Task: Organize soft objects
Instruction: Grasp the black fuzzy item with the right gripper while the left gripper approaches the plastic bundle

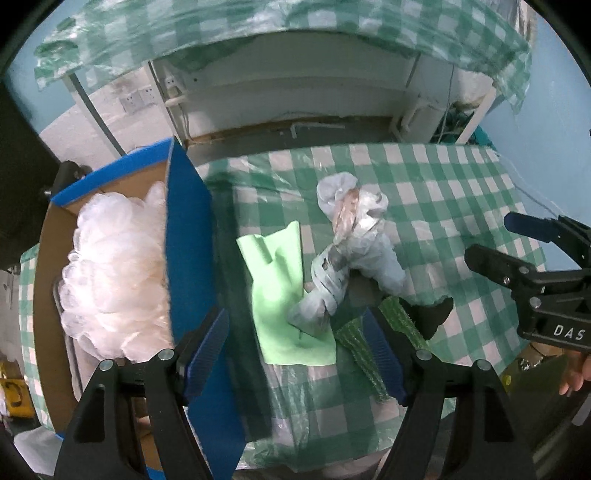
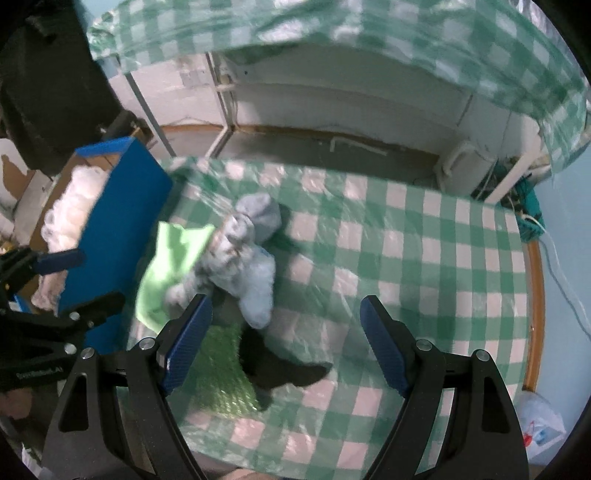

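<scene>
A pile of soft things lies on the green-checked table (image 1: 443,192): a light green cloth (image 1: 280,280), pale blue-grey socks or rags (image 1: 351,251), a green ribbed cloth (image 1: 369,350) and a black sock (image 1: 432,314). The same pile shows in the right wrist view: the green cloth (image 2: 173,258), the pale rags (image 2: 251,266), the black sock (image 2: 280,369). My left gripper (image 1: 299,354) is open and empty above the near edge of the pile. My right gripper (image 2: 284,343) is open and empty over the black sock. It also shows in the left wrist view (image 1: 491,236).
A blue-sided cardboard box (image 1: 184,236) stands left of the pile and holds a white mesh puff (image 1: 114,273). The box shows in the right wrist view (image 2: 122,206). A second checked table (image 1: 295,26) stands behind, across a floor gap.
</scene>
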The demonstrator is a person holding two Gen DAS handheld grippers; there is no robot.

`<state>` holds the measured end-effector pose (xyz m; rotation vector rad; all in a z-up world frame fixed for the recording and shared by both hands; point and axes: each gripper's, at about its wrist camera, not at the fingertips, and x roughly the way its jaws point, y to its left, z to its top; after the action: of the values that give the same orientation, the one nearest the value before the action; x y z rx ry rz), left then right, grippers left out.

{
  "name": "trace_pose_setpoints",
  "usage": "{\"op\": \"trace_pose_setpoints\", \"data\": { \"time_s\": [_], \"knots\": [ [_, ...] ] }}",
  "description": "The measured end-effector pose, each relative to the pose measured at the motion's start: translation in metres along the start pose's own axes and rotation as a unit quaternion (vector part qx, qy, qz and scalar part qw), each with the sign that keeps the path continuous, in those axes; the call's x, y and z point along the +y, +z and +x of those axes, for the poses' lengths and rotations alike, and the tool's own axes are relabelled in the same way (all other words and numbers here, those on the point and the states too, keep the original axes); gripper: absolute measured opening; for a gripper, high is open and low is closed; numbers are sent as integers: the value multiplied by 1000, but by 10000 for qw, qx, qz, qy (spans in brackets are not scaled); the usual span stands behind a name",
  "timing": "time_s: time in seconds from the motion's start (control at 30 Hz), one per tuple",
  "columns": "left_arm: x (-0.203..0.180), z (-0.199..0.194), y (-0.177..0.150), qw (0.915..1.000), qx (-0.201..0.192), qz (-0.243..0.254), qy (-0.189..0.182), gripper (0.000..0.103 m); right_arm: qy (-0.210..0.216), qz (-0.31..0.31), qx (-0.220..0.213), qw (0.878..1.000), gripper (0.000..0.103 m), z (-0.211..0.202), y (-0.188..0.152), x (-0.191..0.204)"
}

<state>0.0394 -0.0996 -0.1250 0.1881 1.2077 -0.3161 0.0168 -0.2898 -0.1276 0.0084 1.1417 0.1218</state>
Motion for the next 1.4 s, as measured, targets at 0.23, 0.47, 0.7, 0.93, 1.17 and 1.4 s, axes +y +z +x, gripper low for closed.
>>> {"op": "trace_pose_setpoints", "data": {
  "time_s": [0.23,0.47,0.7,0.93,1.17,1.4],
  "knots": [
    [-7,18,3,9998,150,95,132,77,-13,-125,353,9993,82,26,-17,-10],
    [-17,41,2,9989,368,226,164,77,13,-244,756,9968,82,56,-36,-10],
    [-20,54,-1,9982,541,209,129,77,94,-298,985,9947,82,72,-49,-10],
    [-20,58,-3,9978,599,231,146,77,178,-508,1095,9925,82,81,-56,0],
    [-12,60,2,9981,577,94,166,77,207,-845,1159,9894,82,92,-57,23],
    [-12,66,5,9980,608,106,135,77,341,-998,1154,9877,60,105,-60,38]
  ]
}}
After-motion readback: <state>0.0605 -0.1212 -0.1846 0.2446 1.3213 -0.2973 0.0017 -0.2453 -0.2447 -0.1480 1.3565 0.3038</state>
